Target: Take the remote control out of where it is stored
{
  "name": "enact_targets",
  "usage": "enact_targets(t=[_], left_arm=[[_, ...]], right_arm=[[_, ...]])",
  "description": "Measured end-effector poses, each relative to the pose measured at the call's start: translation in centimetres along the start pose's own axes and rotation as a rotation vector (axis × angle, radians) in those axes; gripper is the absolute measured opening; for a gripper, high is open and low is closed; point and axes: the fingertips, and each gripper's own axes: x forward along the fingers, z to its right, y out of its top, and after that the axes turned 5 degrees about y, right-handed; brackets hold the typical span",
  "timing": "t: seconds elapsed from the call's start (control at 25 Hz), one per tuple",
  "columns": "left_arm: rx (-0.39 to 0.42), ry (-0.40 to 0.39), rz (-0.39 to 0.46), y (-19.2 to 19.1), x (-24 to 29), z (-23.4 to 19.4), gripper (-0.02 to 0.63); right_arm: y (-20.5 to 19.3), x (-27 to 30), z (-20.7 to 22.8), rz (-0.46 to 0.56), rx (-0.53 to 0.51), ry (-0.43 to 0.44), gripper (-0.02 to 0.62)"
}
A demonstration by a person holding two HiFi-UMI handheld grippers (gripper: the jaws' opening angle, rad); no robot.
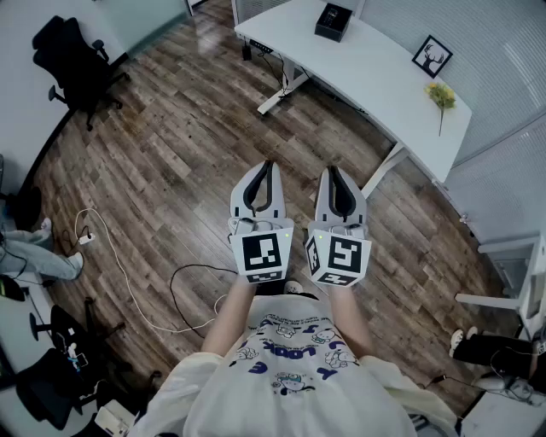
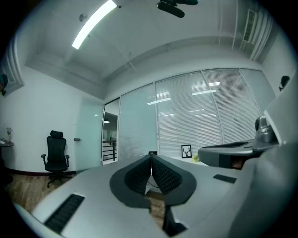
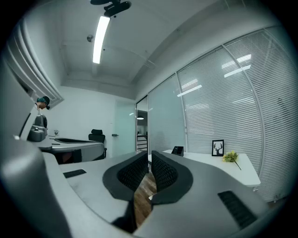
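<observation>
Grippers hung side by side above the wooden floor, the left gripper and the right gripper each clenched on nothing, jaws pressed together. Ahead stood a white desk carrying a black box, a framed deer picture and yellow flowers; only floorboards lay between. A black office chair stood well apart at the left, and cables trailed near the person. The remote control could not be made out in any view.
</observation>
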Motion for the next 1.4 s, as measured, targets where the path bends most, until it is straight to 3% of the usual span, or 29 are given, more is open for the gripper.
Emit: enact_targets(t=[0.52, 1.04, 1.4], left_arm=[[-0.005, -0.006, 0.002, 0.0, 1.7, -1.4, 0.018], [-0.013, -0.024, 0.009, -0.9, 4.6, -6.8, 0.018], [-0.029, -0.013, -0.001, -1.2, 7.8, -9.1, 0.018]], right_arm=[[0.0, 2.2, -0.5, 0.002, 0.024, 0.004, 0.046], [-1.1, 6.7, -3.9, -0.01, 0.052, -0.019, 0.046], [-1.0, 10.3, -3.9, -0.023, 0.027, -0.021, 0.046]])
